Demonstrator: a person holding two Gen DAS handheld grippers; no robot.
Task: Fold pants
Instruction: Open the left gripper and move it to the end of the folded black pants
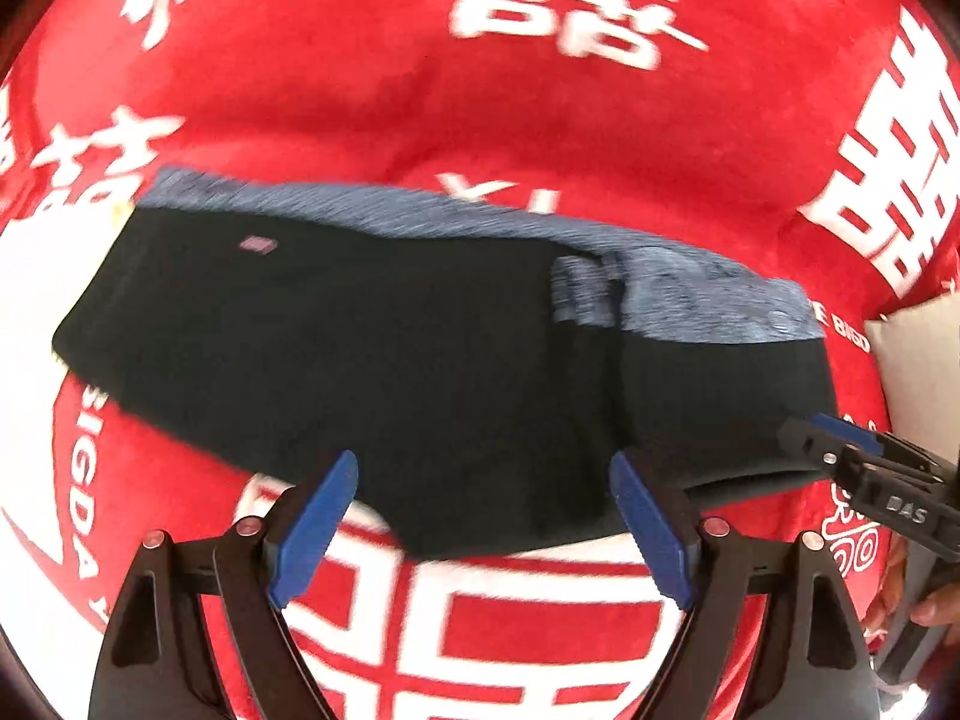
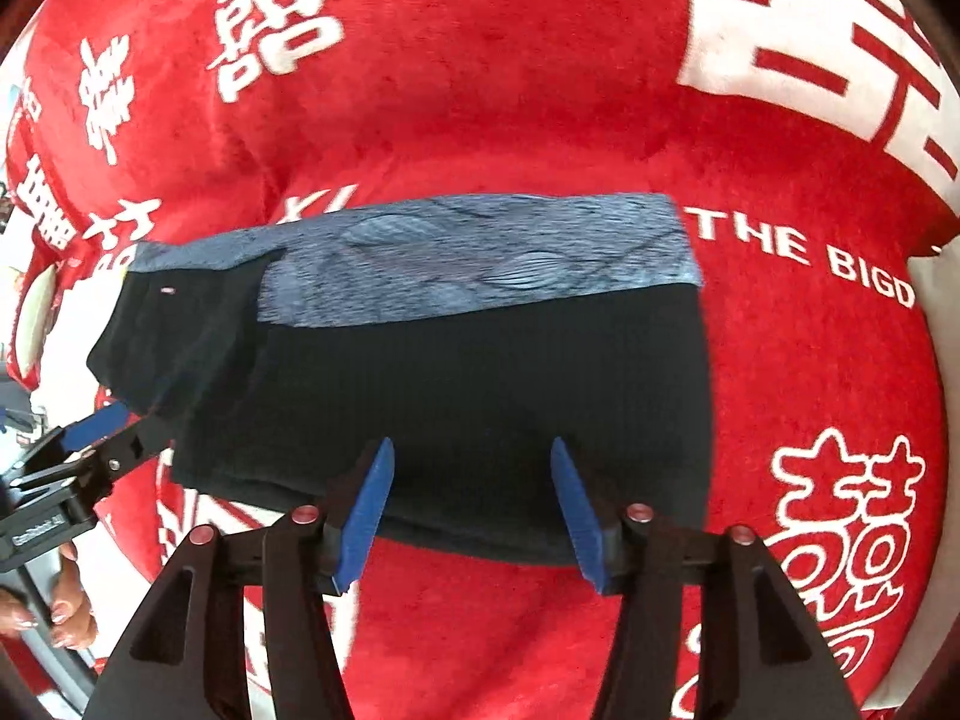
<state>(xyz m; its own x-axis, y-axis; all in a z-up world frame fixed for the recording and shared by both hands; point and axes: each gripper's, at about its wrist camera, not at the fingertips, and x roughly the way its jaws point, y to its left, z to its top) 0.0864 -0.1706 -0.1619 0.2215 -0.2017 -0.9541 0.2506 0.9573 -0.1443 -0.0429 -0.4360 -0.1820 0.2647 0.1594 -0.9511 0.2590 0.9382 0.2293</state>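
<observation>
The pants (image 1: 390, 348) are black with a blue-grey patterned waistband and lie folded into a compact block on the red blanket; they also show in the right wrist view (image 2: 456, 372). My left gripper (image 1: 483, 480) is open, its blue pads just above the near edge of the fold, holding nothing. My right gripper (image 2: 471, 468) is open over the near edge too, empty. It also shows from the side at the pants' right end in the left wrist view (image 1: 840, 438). The left gripper shows in the right wrist view (image 2: 108, 426) at the pants' left end.
A red plush blanket (image 1: 480, 120) with white characters and lettering covers the whole surface (image 2: 540, 90). A pale cushion or sheet (image 1: 924, 360) lies at the right edge. A hand (image 2: 60, 612) holds the left gripper's handle.
</observation>
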